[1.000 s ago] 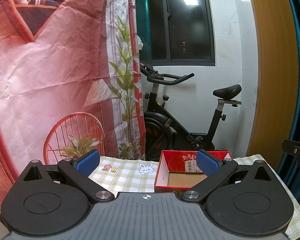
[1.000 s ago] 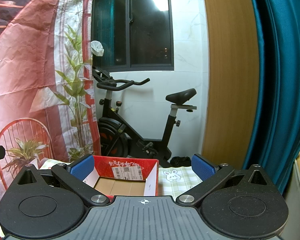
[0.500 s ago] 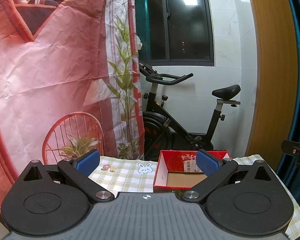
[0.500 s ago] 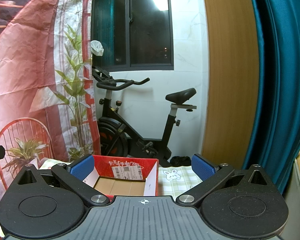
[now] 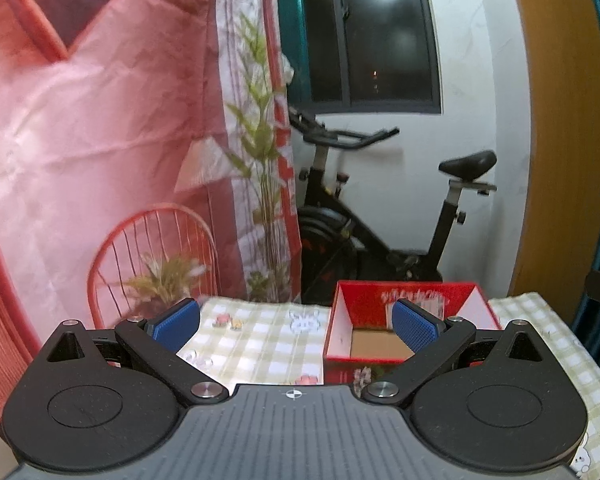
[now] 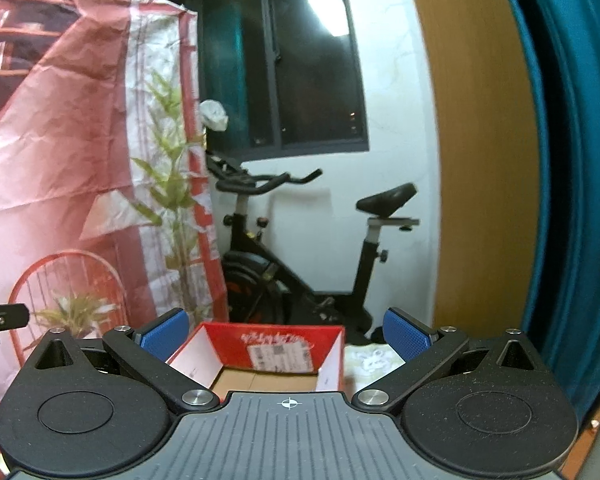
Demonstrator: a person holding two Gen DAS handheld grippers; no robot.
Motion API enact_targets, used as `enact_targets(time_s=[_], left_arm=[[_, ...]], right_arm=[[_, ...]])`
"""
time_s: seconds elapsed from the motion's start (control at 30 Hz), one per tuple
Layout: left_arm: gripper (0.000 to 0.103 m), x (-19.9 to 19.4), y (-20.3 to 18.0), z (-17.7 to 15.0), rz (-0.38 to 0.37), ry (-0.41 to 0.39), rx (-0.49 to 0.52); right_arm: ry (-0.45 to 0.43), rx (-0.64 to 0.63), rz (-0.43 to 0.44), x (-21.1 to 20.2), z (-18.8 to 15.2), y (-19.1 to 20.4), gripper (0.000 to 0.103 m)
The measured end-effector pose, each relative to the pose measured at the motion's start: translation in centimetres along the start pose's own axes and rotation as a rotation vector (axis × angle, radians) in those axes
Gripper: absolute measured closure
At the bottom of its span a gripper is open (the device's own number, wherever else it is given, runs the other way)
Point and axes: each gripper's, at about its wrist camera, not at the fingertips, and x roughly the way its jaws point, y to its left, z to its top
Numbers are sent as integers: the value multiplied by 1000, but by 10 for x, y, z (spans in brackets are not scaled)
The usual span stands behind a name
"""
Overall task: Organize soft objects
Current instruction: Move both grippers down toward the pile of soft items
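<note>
Both grippers hover above the table, empty. Left gripper (image 5: pixel 296 322) has its blue-padded jaws spread wide with nothing between them; right gripper (image 6: pixel 286 332) is the same, wide and empty. The open red cardboard box with white inner walls and a brown floor (image 5: pixel 410 320) sits on the green-and-white checked tablecloth with small cartoon prints (image 5: pixel 260 340), toward the far edge; in the right wrist view the red cardboard box (image 6: pixel 260 356) lies straight ahead between the fingers and looks empty inside. No soft object shows in either view, so where the things to sort lie cannot be told; likely below or nearer than the cameras see. Step in hand looks like the start: locate a soft item, then carry it to the box. To do it well: tilt the wrists down until an item is in view, keep the jaws wide on approach, close on the bulk of the item rather than a loose edge, lift clear of the box wall, release over the brown floor. Keep the two grippers apart over the box. Black exercise bike (image 6: pixel 300 248) and pink printed backdrop sheet (image 5: pixel 100 140) stand behind, out of play.
</note>
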Motion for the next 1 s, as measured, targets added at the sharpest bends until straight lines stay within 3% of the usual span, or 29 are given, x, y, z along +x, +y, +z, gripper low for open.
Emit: enact_targets(time_s=[0.17, 0.4, 0.57, 0.87, 1.0], left_arm=[[0, 27, -3, -21, -6, 62, 14], [1, 59, -6, -48, -35, 167, 32], [5, 74, -6, -67, -74, 229, 28], [6, 102, 3, -96, -146, 343, -68], [14, 119, 1, -107, -172, 389, -92]], right_arm=[[-3, -37, -12, 21, -30, 4, 0], [153, -39, 42, 54, -70, 10, 0], [210, -62, 41, 62, -89, 14, 0], [289, -57, 46, 75, -119, 8, 1], [350, -38, 69, 92, -134, -1, 13]])
